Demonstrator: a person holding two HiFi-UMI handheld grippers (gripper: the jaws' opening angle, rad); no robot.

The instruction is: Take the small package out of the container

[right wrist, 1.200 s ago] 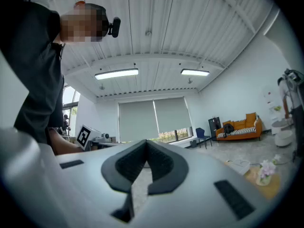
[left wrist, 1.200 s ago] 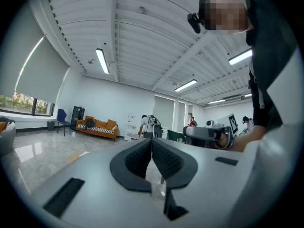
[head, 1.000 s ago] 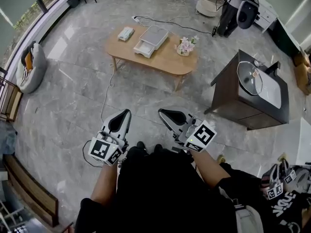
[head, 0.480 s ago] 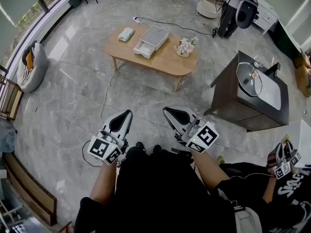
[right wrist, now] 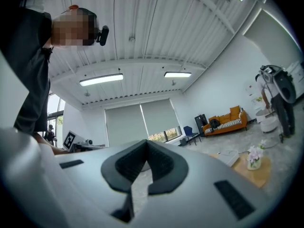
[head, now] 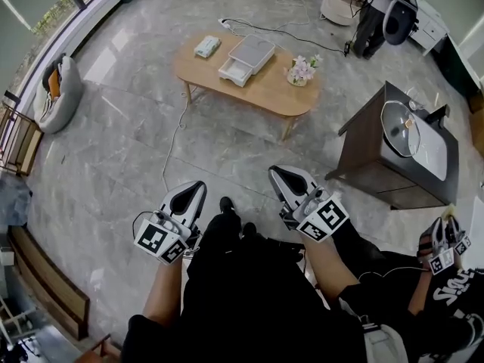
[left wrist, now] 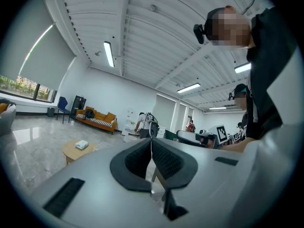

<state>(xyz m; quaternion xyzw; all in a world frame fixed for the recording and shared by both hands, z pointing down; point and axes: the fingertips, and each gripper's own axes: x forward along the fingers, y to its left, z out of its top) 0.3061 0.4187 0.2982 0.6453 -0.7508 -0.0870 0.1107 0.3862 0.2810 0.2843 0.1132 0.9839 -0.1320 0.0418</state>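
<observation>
A white drawer-style container [head: 246,56] stands on the oval wooden table [head: 261,91] far ahead, its small drawer [head: 231,71] pulled out. A small pale package [head: 206,46] lies on the tabletop left of it; the left gripper view shows this package [left wrist: 81,145] as well. Both grippers hang low in front of my body, far short of the table. My left gripper [head: 195,189] is shut with nothing between its jaws, as its own view [left wrist: 151,148] confirms. My right gripper [head: 278,175] is likewise shut and holds nothing [right wrist: 145,155].
A vase of flowers [head: 302,69] stands on the table's right end. A dark cabinet [head: 393,153] with a glass lid [head: 399,128] on it is at the right. A cable [head: 175,138] runs over the grey floor. Another person's grippers [head: 440,248] show at the lower right.
The table sits slightly to the right and lower in the head view than before. The right gripper has drifted right. Both grippers stay shut.
</observation>
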